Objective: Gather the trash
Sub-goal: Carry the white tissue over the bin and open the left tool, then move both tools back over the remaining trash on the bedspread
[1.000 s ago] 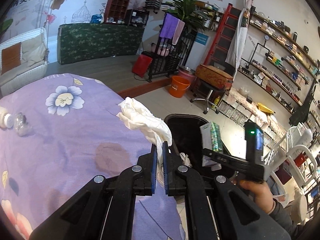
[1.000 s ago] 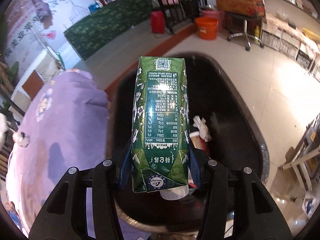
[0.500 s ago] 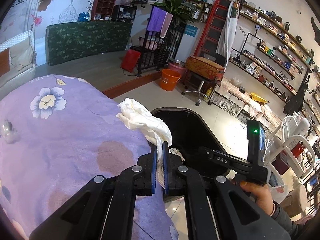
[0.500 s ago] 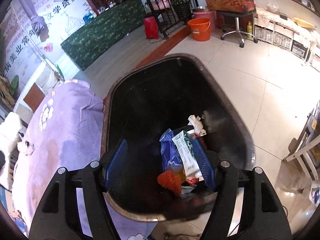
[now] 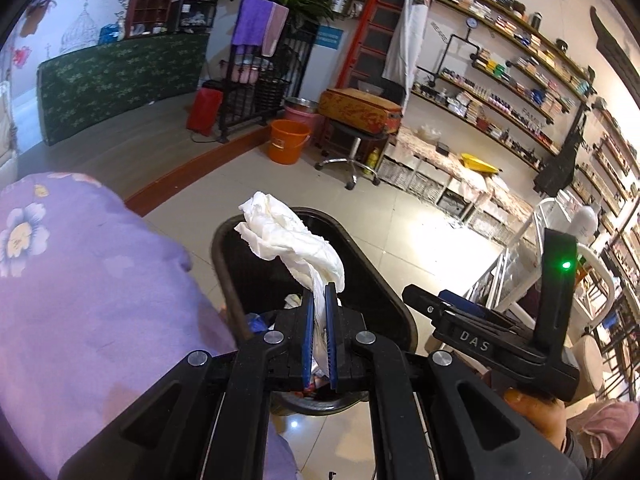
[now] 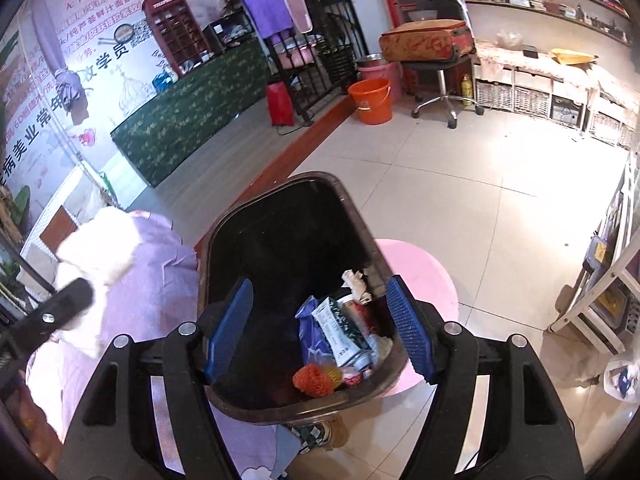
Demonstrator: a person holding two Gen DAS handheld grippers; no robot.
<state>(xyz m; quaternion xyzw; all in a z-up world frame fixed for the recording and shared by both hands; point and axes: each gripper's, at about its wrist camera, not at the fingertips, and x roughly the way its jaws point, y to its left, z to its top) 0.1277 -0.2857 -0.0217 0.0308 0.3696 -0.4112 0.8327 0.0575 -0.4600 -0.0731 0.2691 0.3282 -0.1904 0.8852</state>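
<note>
A purple flowered cloth (image 5: pixel 92 300) fills the left, its edge just beside the black trash bin (image 5: pixel 224 264). The left gripper (image 5: pixel 319 308) is clamped on a crumpled white tissue (image 5: pixel 288 240), which hangs over the bin's open mouth. Farther right, the right gripper (image 6: pixel 320 320) is spread wide and holds nothing, poised above the same bin (image 6: pixel 208 256). Inside lie a green-and-white carton (image 6: pixel 340 332), a blue wrapper (image 6: pixel 314 338), an orange mesh ball (image 6: pixel 314 378) and small white scraps (image 6: pixel 354 282).

The left gripper (image 5: pixel 319 300) hides the bin's (image 5: pixel 224 264) near contents. Labels on the green carton (image 6: pixel 340 332) are unreadably small.
</note>
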